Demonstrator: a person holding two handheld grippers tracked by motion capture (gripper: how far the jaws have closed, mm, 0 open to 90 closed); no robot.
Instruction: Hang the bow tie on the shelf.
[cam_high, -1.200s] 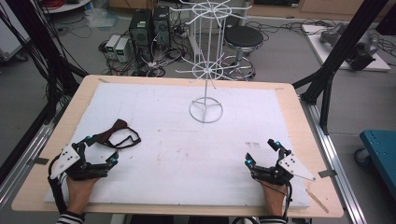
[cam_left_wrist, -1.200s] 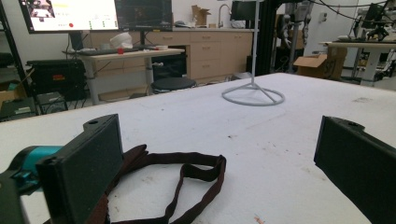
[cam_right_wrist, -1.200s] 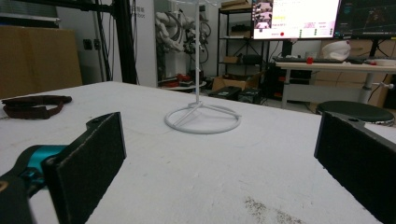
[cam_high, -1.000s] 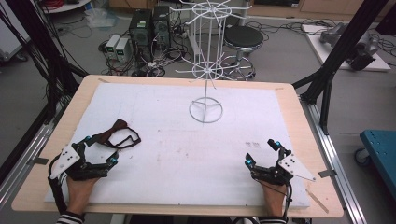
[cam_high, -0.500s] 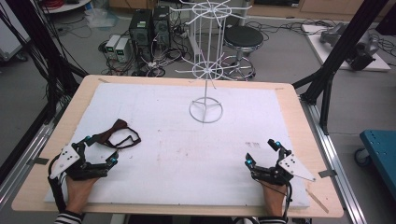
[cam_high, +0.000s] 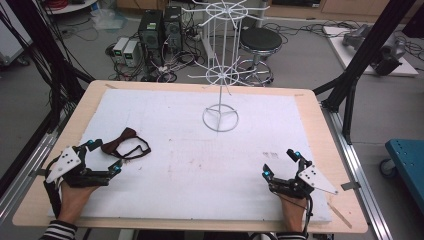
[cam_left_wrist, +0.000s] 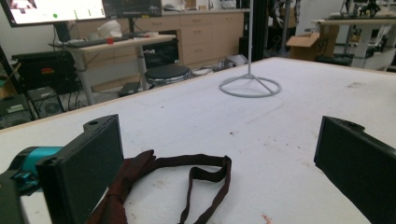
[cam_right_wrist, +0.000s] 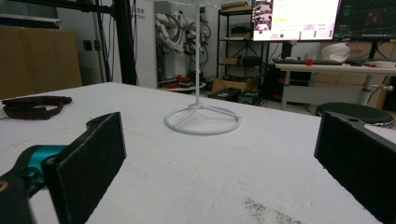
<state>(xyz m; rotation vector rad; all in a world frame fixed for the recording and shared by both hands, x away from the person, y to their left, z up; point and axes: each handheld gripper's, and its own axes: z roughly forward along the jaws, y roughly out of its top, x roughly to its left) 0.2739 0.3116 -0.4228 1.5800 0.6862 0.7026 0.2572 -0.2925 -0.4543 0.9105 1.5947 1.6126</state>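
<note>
Nothing has moved since the earlier frames: both grippers and the bow tie sit where they were approx a second ago.

Dark maroon fabric bow tie (cam_high: 125, 143) w/ its thin strap looped out to one side lies flat on the white foam board (cam_high: 200, 150), at the near-left part of it. In the left gripper view the tie (cam_left_wrist: 154, 182) sits just ahead of the jaws, its bow end tucked beside the jaw at that view's left, strap loop reaching into the gap between them; can't tell if that jaw touches the fabric.

Left gripper (cam_high: 104, 156) is released, jaws spread wide, resting on the board w/ a hand (cam_high: 75, 195) behind it and a striped sleeve (cam_high: 57, 231) at the table edge. Tie lies right at its tips.

Right gripper (cam_high: 280, 162) is at the near-right of the board, well apart from the tie, also released, jaws wide w/ nothing between them. It points toward the far side, where the white wire display stand (cam_high: 220, 70) w/ ring base stands near the far-centre of the board.

Board rests on a light wooden table (cam_high: 320, 130). Beyond the table, on the floor: a round black stool (cam_high: 259, 40), computer towers (cam_high: 159, 27), loose cables.
</note>
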